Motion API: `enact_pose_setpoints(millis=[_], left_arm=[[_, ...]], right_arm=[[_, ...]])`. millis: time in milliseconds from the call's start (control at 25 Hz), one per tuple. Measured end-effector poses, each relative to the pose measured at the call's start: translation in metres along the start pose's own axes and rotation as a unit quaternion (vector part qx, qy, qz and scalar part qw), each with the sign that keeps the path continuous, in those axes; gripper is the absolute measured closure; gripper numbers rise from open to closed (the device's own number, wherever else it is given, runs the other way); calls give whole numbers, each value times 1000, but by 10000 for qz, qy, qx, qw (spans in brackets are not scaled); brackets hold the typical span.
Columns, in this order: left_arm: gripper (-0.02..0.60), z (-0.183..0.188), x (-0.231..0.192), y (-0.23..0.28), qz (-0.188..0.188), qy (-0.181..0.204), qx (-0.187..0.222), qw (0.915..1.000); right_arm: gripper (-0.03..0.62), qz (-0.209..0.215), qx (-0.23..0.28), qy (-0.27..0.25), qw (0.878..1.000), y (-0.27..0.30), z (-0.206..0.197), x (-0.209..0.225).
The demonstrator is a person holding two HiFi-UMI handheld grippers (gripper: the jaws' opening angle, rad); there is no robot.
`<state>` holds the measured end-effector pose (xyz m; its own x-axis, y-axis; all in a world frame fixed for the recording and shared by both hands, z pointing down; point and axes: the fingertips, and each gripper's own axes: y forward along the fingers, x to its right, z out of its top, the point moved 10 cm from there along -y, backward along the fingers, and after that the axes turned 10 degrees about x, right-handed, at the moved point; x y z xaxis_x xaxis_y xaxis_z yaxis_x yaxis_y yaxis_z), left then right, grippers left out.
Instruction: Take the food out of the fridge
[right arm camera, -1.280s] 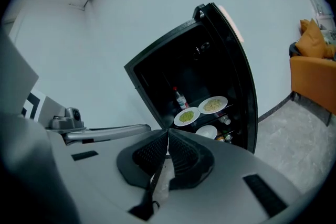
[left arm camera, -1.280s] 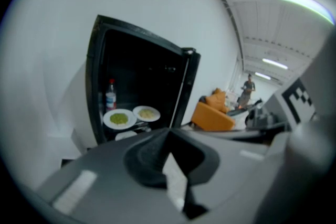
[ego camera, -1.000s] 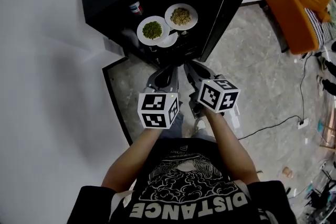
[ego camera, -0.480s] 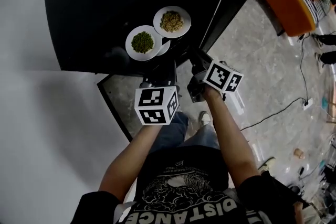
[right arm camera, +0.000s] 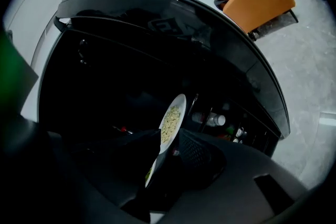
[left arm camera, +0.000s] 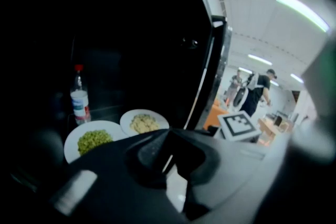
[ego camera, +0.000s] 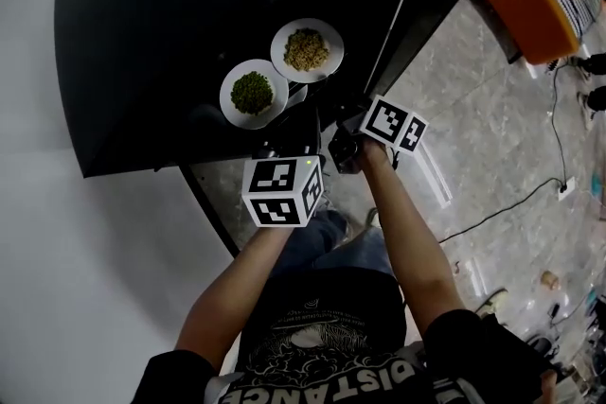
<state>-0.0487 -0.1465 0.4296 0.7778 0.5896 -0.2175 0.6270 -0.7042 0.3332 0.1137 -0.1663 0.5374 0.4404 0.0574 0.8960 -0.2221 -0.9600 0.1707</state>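
Head view: the open fridge [ego camera: 170, 33] holds two round plates side by side on a shelf, flat and face up, with no long side; the green food plate [ego camera: 252, 94] lies just ahead of the left gripper [ego camera: 284, 147]; the yellow food plate [ego camera: 306, 50] lies ahead and a bit left of the right gripper [ego camera: 343, 149]; left gripper view: its jaws stand a little apart with nothing between them, both plates ahead to the left, near a bottle [left arm camera: 80, 99]; right gripper view: jaws apart, the yellow food plate shows in the gap, probably not gripped yet
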Motion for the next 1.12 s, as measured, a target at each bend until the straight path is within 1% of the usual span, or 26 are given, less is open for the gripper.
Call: enact_pose_setpoints(millis=[120,280,400,480,560,640,720,880,1120], left_arm=[[580,-2,-4,6,-5,56,-22,10000],[580,-3,-11,10,4,85,-49,10000],[580,-4,-14,11,3,84,-83,9999],[580,-3,-17,11,17,63,-93,9999],[580,-1,-19,11,28,42,-90,9999],[580,0,-20,10,34,20,-85,10000],[580,2,-20,8,48,-4,-72,10000],[580,6,-18,-1,118,-45,-28,9999],[580,21,-8,-24,215,-81,47,9997]], right_arm=[[510,-48,9,225,9997,13,-1,10],[510,33,23,749,9972,25,-1,16],[510,-47,-50,1061,9943,30,-1,20],[545,-132,-98,1178,9929,31,0,21],[570,-172,-96,1448,9893,31,2,21],[580,-210,-84,1818,9831,31,2,22],[583,-216,-90,2041,9787,32,3,22],[583,-275,-76,2092,9775,20,6,16],[583,-236,-47,2191,9754,-20,10,-8]])
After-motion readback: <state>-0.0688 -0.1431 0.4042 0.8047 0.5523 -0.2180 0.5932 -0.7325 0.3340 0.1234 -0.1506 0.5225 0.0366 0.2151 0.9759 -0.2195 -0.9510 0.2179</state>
